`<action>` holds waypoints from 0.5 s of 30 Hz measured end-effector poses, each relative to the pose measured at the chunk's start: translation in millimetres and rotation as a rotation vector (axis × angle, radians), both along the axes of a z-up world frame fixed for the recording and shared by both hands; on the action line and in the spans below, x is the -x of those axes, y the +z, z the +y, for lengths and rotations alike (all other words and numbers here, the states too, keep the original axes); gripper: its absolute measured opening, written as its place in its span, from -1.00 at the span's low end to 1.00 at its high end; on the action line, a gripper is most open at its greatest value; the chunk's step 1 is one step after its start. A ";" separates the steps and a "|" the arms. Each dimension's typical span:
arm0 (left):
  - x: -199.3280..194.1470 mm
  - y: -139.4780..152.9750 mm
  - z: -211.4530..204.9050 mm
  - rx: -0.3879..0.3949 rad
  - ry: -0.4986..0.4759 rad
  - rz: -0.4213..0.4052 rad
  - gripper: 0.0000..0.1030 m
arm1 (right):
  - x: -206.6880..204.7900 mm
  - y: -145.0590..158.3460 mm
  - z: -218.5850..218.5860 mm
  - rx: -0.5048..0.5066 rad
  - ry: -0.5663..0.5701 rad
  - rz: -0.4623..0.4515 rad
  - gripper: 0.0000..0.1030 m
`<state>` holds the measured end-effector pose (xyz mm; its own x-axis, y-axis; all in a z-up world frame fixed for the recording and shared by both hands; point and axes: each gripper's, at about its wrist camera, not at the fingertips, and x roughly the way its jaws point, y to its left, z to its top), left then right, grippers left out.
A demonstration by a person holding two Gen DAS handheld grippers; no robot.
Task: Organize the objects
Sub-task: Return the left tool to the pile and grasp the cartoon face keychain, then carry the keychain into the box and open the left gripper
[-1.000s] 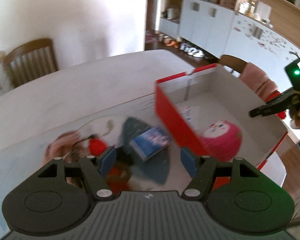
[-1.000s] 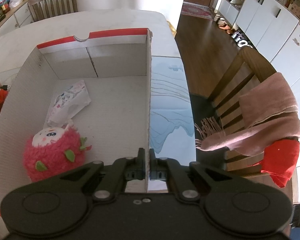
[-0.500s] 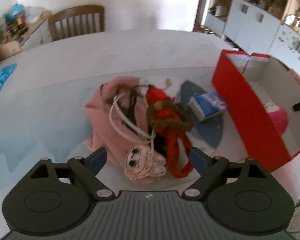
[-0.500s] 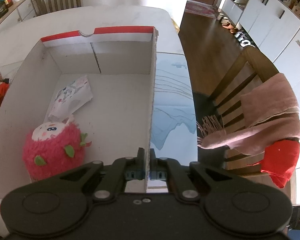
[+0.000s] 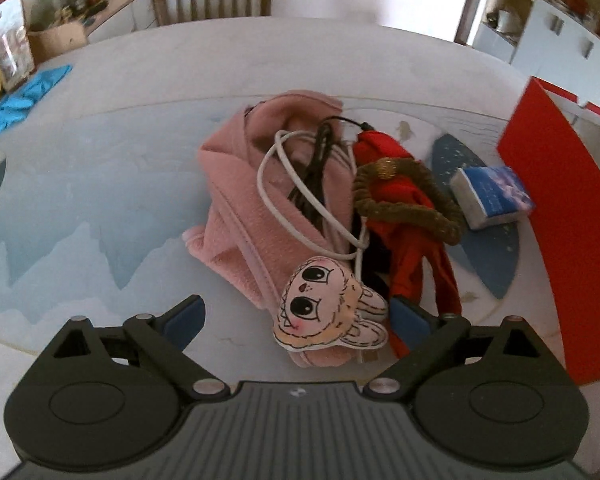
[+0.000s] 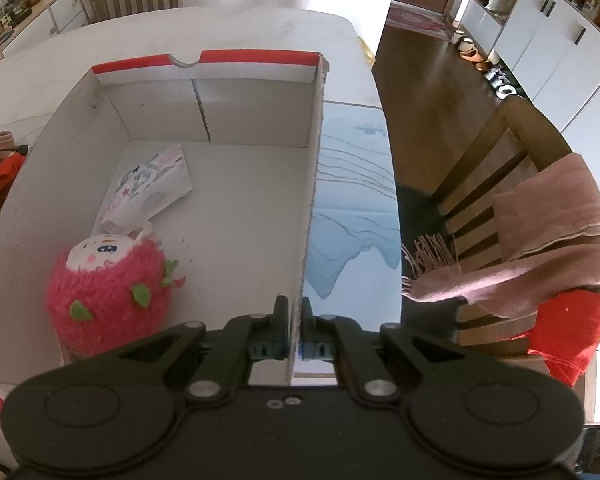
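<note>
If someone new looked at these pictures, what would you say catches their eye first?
Probably the tangled heap mid-table in the left wrist view: a pink cloth, white cable, red fabric and a big-eyed cartoon face patch, with the left gripper opening just above it. In the right wrist view, the fuzzy pink plush sits inside the red-rimmed box, whose wall the right gripper pinches.

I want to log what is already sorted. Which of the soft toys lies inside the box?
The round pink plush toy with green leaves lies inside the box. The flat big-eyed bunny face toy lies outside, on the pile on the table.
</note>
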<state>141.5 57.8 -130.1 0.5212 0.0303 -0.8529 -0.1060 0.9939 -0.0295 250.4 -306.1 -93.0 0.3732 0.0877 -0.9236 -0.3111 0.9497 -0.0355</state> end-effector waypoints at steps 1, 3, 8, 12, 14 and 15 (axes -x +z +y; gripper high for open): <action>-0.8 -1.5 0.2 0.003 0.004 0.002 0.91 | -0.4 -0.4 -0.6 -0.004 -0.001 0.003 -0.95; -2.1 -3.6 -0.1 0.007 0.011 0.008 0.91 | -1.0 -0.7 -1.2 -0.011 -0.001 0.006 -0.95; -0.6 -3.7 0.1 0.047 0.027 0.013 0.50 | -1.8 -2.6 -4.0 -0.023 0.000 0.014 -0.95; 0.6 -0.9 -6.1 0.049 0.012 0.027 0.05 | -2.8 -1.9 -5.4 -0.032 -0.003 0.021 -0.94; 1.2 0.4 -7.8 0.042 0.021 0.034 0.04 | -2.3 -1.0 -6.1 -0.037 -0.003 0.020 -0.94; 1.6 1.2 -7.9 0.042 0.024 0.034 0.01 | -1.7 -0.6 -6.1 -0.040 -0.001 0.018 -0.94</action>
<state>140.0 49.9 -128.9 0.4918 0.0061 -0.8707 -0.1319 0.9890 -0.0676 252.1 -312.2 -93.6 0.3566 0.1241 -0.9260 -0.3107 0.9505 0.0077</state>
